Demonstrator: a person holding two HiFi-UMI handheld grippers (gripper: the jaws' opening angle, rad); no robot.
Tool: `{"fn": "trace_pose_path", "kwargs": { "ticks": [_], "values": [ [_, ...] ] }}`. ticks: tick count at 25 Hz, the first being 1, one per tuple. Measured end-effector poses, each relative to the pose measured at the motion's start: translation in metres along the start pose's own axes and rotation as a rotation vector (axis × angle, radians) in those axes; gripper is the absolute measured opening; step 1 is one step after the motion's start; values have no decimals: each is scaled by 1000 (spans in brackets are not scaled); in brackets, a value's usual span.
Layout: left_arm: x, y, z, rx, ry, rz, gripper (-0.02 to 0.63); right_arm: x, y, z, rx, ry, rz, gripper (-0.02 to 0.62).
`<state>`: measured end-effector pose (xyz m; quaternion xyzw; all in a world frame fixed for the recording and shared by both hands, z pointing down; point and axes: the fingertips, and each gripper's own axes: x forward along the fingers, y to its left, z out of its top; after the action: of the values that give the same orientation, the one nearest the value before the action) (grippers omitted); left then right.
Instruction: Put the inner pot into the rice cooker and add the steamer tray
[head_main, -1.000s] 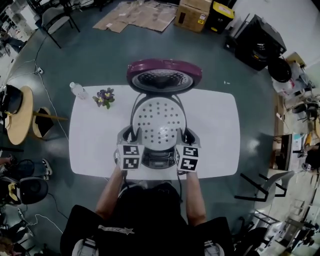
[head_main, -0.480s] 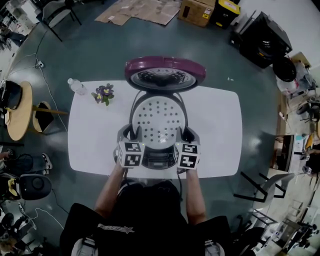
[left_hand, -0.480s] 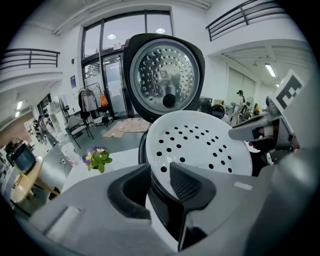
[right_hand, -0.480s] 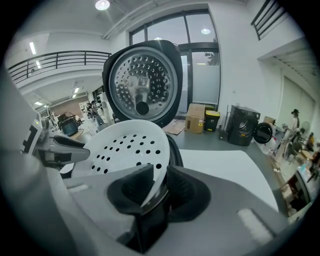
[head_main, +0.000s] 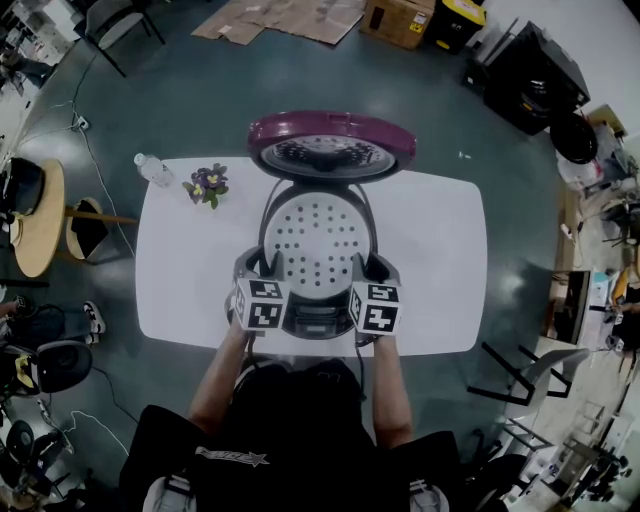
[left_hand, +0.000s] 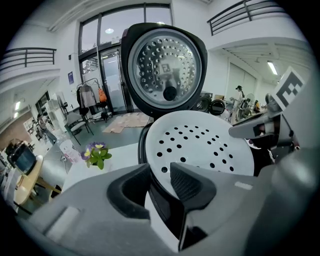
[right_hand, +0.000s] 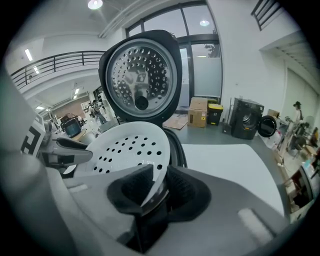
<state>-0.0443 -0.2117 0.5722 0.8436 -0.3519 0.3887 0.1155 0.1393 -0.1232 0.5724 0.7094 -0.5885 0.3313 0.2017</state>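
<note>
The head view looks steeply down on the bench (head_main: 180, 260) from well above. Both gripper views sit close behind their jaws, facing the open lid (left_hand: 165, 65); all three share the tray (head_main: 315, 240).

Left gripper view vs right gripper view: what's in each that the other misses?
Only the left gripper view: the potted flowers, and the right gripper's marker cube at its right edge. Only the right gripper view: a cardboard box and a yellow-lidded bin on the floor, plus the left gripper's marker cube at its left edge. Both: the open lid and the perforated steamer tray, its rim between that view's own jaws.
</note>
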Motion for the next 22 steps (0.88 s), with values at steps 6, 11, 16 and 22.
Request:
{"fn": "trace_pose_path", "kwargs": {
  "ticks": [6, 11, 16, 22],
  "values": [
    [0, 0, 0, -6, -2, -10, 138, 1, -1, 0, 10, 2, 9, 92],
    [-1, 0, 0, -8, -21, -17, 184, 0, 5, 2, 16, -12, 37, 139],
    [-3, -1, 3, -25, -60, -36, 230, -1, 12, 4, 40, -39, 63, 221],
    [-12, -4, 4, -28, -101, -43, 236, -8, 9, 4, 32, -79, 41, 230]
  ]
}}
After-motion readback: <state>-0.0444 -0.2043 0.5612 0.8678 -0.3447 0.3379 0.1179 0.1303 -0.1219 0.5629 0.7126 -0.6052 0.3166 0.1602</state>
